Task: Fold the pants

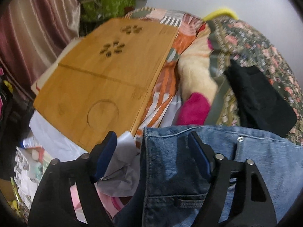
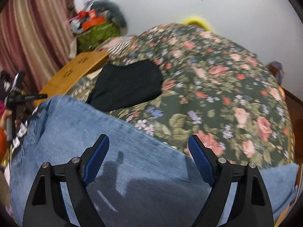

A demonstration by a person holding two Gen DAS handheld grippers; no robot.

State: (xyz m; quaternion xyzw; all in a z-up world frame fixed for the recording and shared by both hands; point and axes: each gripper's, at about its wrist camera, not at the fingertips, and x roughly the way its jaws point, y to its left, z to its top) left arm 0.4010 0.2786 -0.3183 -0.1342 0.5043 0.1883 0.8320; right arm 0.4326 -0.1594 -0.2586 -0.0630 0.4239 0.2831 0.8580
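Blue jeans [image 1: 236,162] lie on the bed, their waistband end with a belt loop and rivet below my left gripper [image 1: 152,138]. The left gripper is open, its jaws astride the jeans' left edge, holding nothing. In the right wrist view the jeans [image 2: 75,132] spread wide across the lower frame. My right gripper [image 2: 148,141] is open just above the denim, empty. A folded black garment [image 2: 126,83] lies beyond the jeans on the floral bedspread [image 2: 217,87]; it also shows in the left wrist view [image 1: 259,98].
A bamboo lap tray [image 1: 106,75] lies at the left on a patterned sheet. A cream and pink plush blanket [image 1: 195,87] sits between tray and bedspread. A pink curtain [image 2: 28,37] hangs at the left, with a green bag [image 2: 98,32] of clutter by the wall. A tripod [image 2: 17,94] stands at the left.
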